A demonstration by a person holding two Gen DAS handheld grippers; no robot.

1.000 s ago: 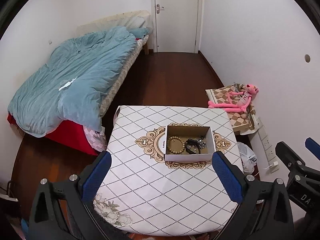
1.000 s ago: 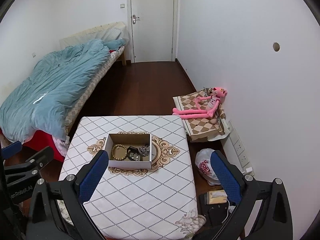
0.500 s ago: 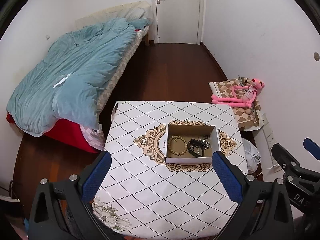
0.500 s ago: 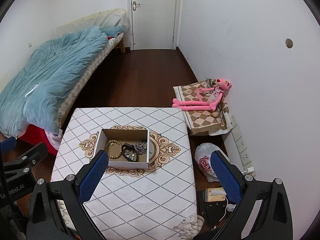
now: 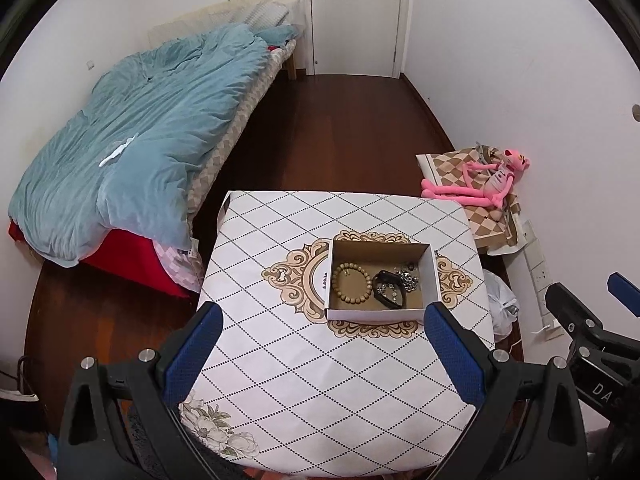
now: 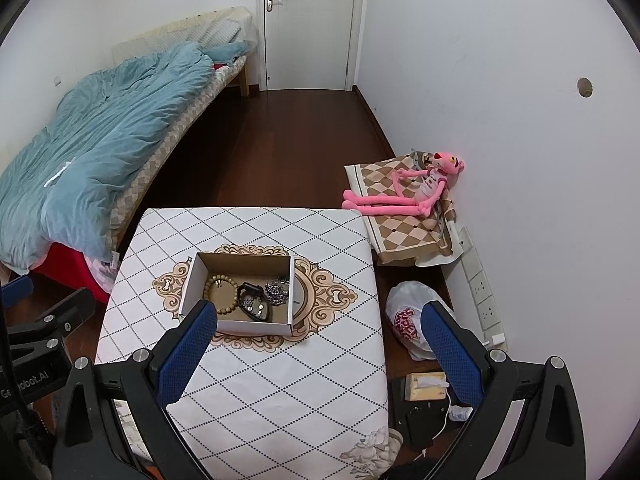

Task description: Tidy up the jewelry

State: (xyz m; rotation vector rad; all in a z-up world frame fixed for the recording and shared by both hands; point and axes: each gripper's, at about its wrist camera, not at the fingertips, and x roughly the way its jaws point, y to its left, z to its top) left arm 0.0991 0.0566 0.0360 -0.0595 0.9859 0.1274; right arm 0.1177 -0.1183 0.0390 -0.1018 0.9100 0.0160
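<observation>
Your left gripper (image 5: 322, 344) is spread wide with nothing between its 2 blue fingers (image 5: 192, 354), held above the table (image 5: 280, 360). Your right gripper (image 6: 316, 344) is just as wide and empty. Ahead of both sits the cardboard box (image 5: 434, 280), holding a wooden bead bracelet (image 5: 351, 283), a black band (image 5: 390, 290) and a silver chain (image 5: 408, 276). Farther off to your right, a pink plush toy (image 6: 412, 192) lies against the wall.

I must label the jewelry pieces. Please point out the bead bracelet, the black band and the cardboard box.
bead bracelet (image 5: 351, 289): left wrist view, on the beads of its left arc.
black band (image 5: 385, 277): left wrist view, on its upper curve.
cardboard box (image 6: 236, 326): right wrist view, on its white near wall.
</observation>
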